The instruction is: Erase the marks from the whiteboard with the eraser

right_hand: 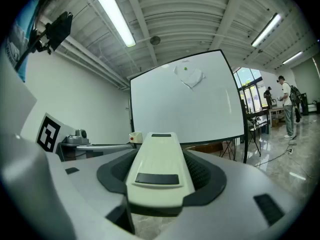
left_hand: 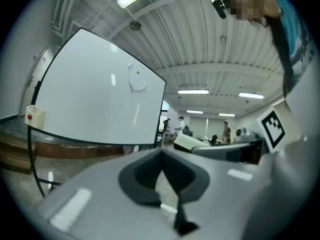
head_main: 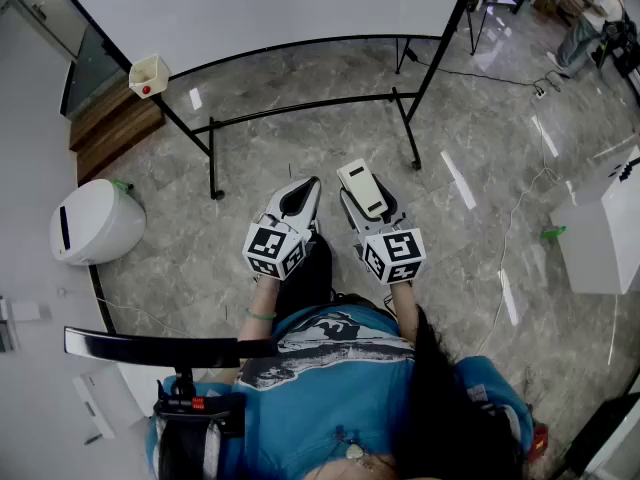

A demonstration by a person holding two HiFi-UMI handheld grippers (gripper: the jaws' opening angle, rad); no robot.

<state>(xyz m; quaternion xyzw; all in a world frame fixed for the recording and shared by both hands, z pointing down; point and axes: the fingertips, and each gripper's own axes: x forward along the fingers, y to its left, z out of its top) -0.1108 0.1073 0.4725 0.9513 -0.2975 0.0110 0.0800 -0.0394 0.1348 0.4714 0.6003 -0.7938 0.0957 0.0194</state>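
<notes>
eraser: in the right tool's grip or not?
In. The right gripper view shows the eraser clamped between the jaws of the right tool; in the head view it juts forward past them.

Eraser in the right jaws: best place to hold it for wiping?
Across its two long sides, about mid-length, from behind, as the right gripper holds it: the eraser is a long narrow block, and its front end juts free toward the whiteboard.

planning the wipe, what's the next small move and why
Probably raise the right gripper forward toward the whiteboard. It is shut on the eraser but held well short of the board, and a faint mark sits high on it.
</notes>
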